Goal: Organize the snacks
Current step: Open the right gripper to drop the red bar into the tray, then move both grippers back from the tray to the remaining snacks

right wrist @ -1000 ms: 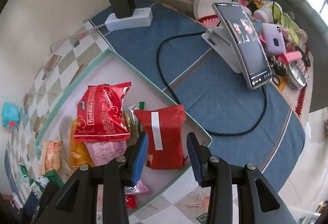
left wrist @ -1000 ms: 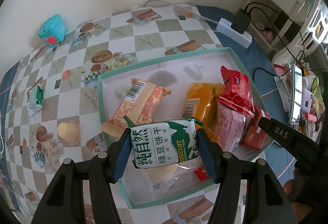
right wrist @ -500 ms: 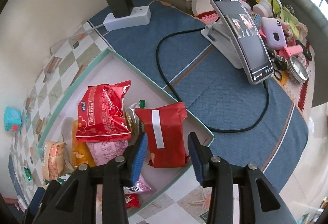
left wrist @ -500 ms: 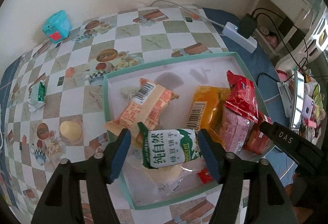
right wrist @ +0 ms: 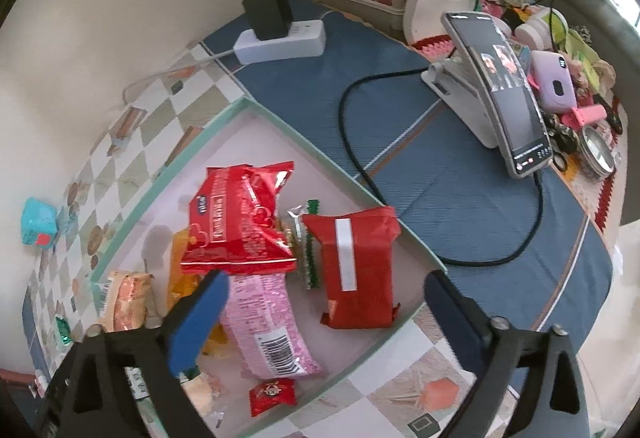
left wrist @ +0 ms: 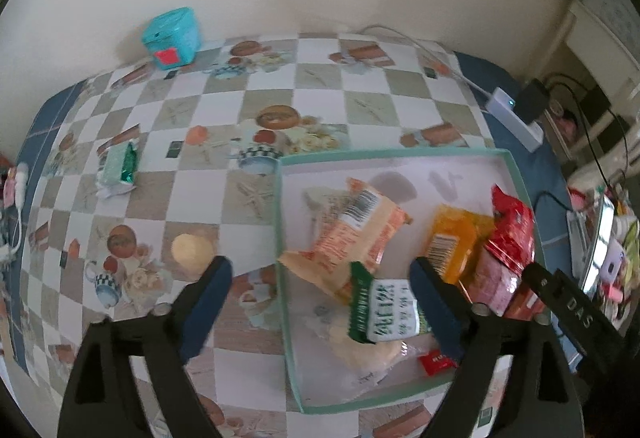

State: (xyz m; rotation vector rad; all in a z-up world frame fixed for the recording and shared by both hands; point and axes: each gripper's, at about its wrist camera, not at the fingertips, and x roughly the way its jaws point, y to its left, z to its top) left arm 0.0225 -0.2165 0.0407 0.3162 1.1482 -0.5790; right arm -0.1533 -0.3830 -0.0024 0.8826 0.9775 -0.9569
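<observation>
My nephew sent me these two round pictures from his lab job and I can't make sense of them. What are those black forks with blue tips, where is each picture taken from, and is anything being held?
There is no robot. A person holds one pair of hand tongs in each hand, and a small wide-angle camera on each looks forward along its two fingers, hence the round, bent pictures. One view is from the left tongs, the other from the right tongs. Both are open and hold nothing.

On the checkered tablecloth sits a shallow box with a green rim holding snack packets, including a green-and-white biscuit pack and a red packet. A small green packet and a round yellow snack lie outside it.
</observation>
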